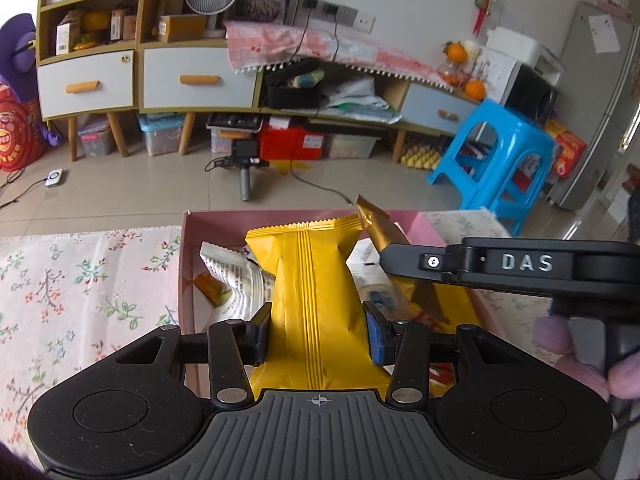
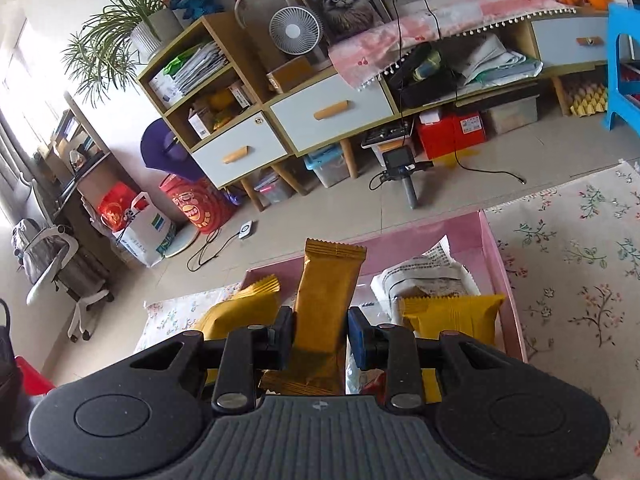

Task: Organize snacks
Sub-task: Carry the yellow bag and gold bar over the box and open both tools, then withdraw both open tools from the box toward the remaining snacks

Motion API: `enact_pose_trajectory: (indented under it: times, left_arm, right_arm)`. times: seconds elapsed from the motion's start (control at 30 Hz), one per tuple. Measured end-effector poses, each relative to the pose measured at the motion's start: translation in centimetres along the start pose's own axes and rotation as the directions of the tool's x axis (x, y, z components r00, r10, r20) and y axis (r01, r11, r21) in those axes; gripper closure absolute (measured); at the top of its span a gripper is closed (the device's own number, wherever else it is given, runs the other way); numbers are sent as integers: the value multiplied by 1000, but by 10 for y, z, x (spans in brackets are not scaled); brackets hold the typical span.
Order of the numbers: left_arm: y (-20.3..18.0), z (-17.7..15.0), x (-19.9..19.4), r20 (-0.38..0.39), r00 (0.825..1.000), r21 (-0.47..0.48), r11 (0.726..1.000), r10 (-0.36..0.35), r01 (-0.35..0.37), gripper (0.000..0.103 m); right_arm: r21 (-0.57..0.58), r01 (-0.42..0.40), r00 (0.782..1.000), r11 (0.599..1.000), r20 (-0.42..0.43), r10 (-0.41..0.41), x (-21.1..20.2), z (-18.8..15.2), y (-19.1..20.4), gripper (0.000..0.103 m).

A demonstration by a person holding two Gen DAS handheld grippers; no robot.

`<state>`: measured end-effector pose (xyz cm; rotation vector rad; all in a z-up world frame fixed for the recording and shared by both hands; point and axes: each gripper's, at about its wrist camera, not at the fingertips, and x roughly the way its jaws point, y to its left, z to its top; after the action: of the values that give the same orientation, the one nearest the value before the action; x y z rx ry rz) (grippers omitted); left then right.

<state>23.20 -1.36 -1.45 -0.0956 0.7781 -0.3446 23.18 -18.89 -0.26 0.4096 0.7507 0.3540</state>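
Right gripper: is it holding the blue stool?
No, the right gripper is clamped on a golden-brown snack bar above the pink box.

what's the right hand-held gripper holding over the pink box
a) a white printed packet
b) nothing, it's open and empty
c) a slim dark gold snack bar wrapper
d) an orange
c: in the right wrist view the right hand-held gripper is shut on a slim dark gold snack wrapper, which stands upright between its pads above the pink box; the white printed packet lies in the box.
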Motion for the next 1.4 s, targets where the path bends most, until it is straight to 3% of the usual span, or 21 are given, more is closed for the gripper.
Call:
enact_pose_trajectory:
  times: [0.17,0.37,0.53,0.73,1.07,1.2,1.4]
  left_arm:
    - [-1,2,13,-7,1000,18,1000,23,-23,61]
    - [-13,5,17,1,999,110,993,52,-52,56]
    - [-16,4,10,17,999,98,994,44,-45,35]
    - [-17,-2,-3,17,999,91,994,51,-53,27]
    - [-16,-18,-38,34,999,95,995,18,-21,18]
    - [-15,-30,-52,29,1000,91,996,5,-7,18]
    - [-13,-48,-76,26,1000,98,995,-2,0,15]
  right_arm:
    - [20,1,1000,1000,-4,-1,9,0,-9,84]
    - [42,-12,1000,999,13,11,9,4,-15,81]
    - [62,-6,1000,998,22,4,6,7,-21,75]
    - [63,-1,999,998,32,-1,0,8,-17,64]
    - [-38,18,1000,999,21,-17,-21,5,12,49]
    - [-121,39,999,992,25,-36,-34,-4,26,38]
    - [-183,45,999,982,0,-45,-47,-22,40,30]
